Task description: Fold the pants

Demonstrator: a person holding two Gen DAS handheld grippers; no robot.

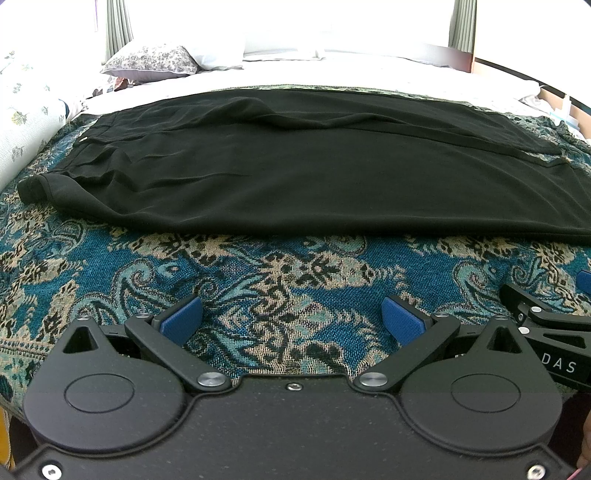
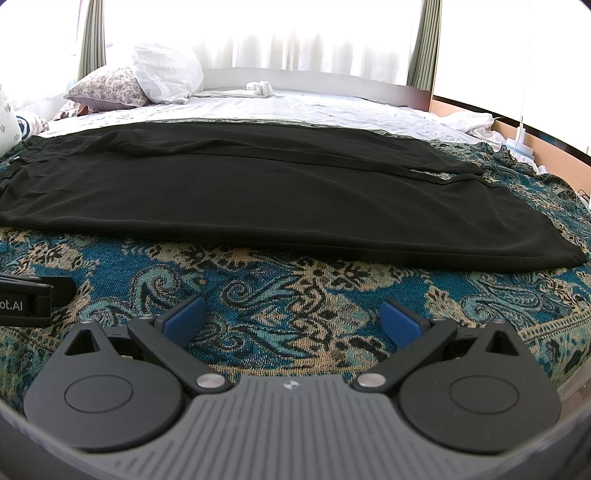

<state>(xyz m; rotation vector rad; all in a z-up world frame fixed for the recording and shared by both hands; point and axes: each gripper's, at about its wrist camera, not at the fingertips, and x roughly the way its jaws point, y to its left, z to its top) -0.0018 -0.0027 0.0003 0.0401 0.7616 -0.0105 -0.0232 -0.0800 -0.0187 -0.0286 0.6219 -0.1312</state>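
The black pants (image 1: 314, 173) lay spread flat across a blue paisley throw (image 1: 280, 280) on the bed (image 2: 332, 107), running lengthwise from 9 o'clock to 3 o'clock in both wrist views. In the left wrist view the waistband end, with a small pale button (image 1: 85, 139), sat toward 10 o'clock, and the leg hems reached out to 3 o'clock. One leg lay folded over the other, the upper one's edge drawing a long seam line across the fabric, with a few soft wrinkles near the waist.

The left claw (image 1: 291, 319) hung low over the throw at 6 o'clock, its blue pads (image 1: 183, 319) spread wide apart and holding nothing, well short of the pants' near edge. The right claw (image 2: 293, 321) did likewise in its own view, blue pads (image 2: 400, 323) splayed apart over bare paisley, clear of the cloth. Each claw showed at the edge of the other's view: the right one at 3 o'clock of the left view, the left one at 9 o'clock of the right view, so the two sat side by side.

Beyond the pants, at 11 o'clock, a floral pillow (image 2: 107, 88) and a white pillow (image 2: 168, 74) rested on the white sheet (image 2: 314, 107), with sheer curtains (image 2: 295, 33) glowing behind the headboard.
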